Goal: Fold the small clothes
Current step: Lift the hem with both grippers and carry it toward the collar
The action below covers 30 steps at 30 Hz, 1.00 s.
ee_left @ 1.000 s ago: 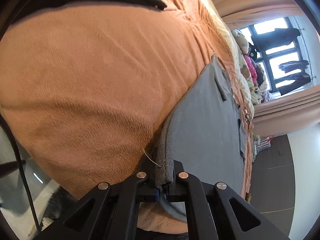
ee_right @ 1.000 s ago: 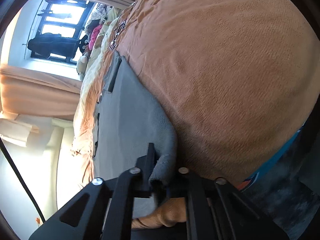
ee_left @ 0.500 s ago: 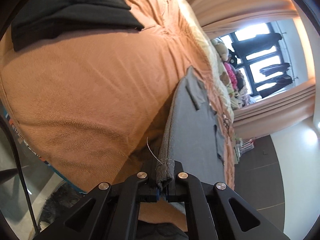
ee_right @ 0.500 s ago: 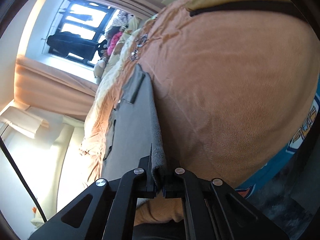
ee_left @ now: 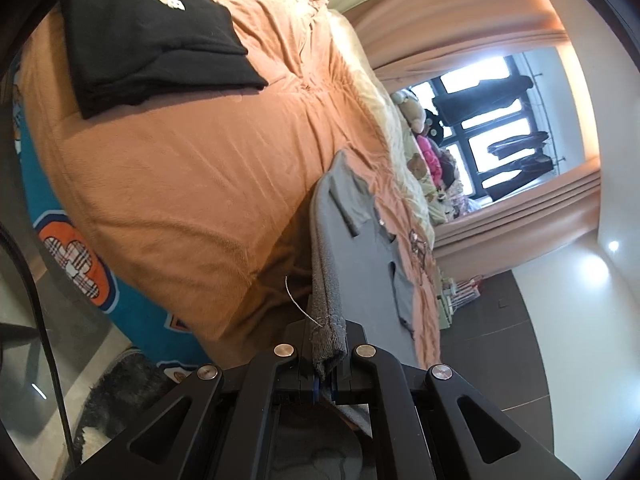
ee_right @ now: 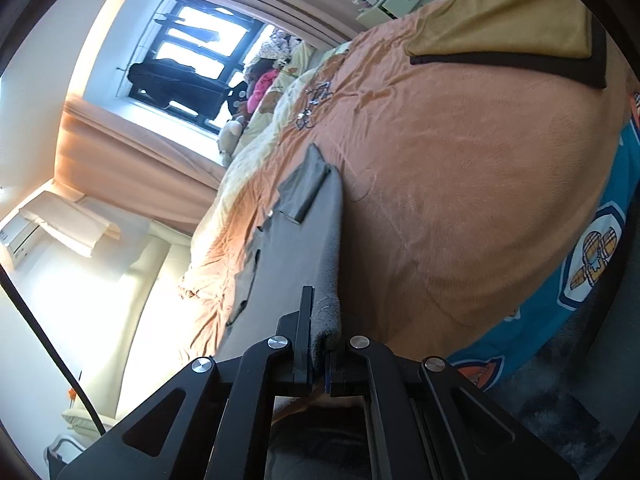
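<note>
Your left gripper (ee_left: 326, 354) is pinching a thick corner of the grey garment (ee_left: 360, 256), jaws pressed tight on the cloth with a loose thread trailing just beside them. Your right gripper (ee_right: 320, 346) is clamped the same way on the opposite corner of the garment (ee_right: 304, 240). Both tools point slightly downward over the orange blanket (ee_left: 192, 184), rolled sideways so the bed runs up the frame. The garment stretches away from each set of jaws, its far end lying on the blanket. A folded black garment (ee_left: 152, 36) lies well beyond the left gripper, and a folded tan garment (ee_right: 508, 20) well beyond the right.
</note>
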{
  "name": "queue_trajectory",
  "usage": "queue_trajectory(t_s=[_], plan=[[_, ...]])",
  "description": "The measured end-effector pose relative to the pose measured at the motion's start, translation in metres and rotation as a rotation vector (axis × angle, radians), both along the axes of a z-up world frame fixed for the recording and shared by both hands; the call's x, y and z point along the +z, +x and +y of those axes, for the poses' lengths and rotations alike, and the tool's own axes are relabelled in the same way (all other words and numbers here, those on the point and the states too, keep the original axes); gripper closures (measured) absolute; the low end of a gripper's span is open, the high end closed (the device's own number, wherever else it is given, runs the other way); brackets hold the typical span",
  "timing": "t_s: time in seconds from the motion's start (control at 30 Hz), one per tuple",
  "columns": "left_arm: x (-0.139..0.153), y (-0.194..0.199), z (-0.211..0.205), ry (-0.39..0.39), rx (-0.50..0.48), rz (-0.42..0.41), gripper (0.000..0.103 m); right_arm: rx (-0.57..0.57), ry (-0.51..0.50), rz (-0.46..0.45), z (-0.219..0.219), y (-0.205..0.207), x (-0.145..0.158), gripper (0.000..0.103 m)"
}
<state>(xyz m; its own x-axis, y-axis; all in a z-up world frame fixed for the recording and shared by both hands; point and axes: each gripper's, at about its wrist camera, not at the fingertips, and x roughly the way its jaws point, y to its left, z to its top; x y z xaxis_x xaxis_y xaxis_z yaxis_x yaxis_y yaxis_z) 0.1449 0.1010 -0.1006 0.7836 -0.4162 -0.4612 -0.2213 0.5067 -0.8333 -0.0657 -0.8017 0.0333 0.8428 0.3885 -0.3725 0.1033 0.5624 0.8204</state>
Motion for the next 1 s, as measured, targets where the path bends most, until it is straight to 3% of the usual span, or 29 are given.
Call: queue_trajectory(t_s=[0.37, 0.73, 1.0], plan=[[0.027, -0.073, 0.012, 0.01, -0.016, -0.056, 0.101, 0.034, -0.024, -0.069, -0.003, -0.059, 0.013, 0.103], [0.054, -0.133, 0.029, 0.019, -0.029, -0.116, 0.101, 0.092, -0.041, -0.119, -0.007, -0.093, 0.017, 0.103], [0.073, -0.126, 0.032, 0.027, -0.039, -0.133, 0.101, 0.114, -0.06, -0.125, -0.017, -0.08, 0.022, 0.103]])
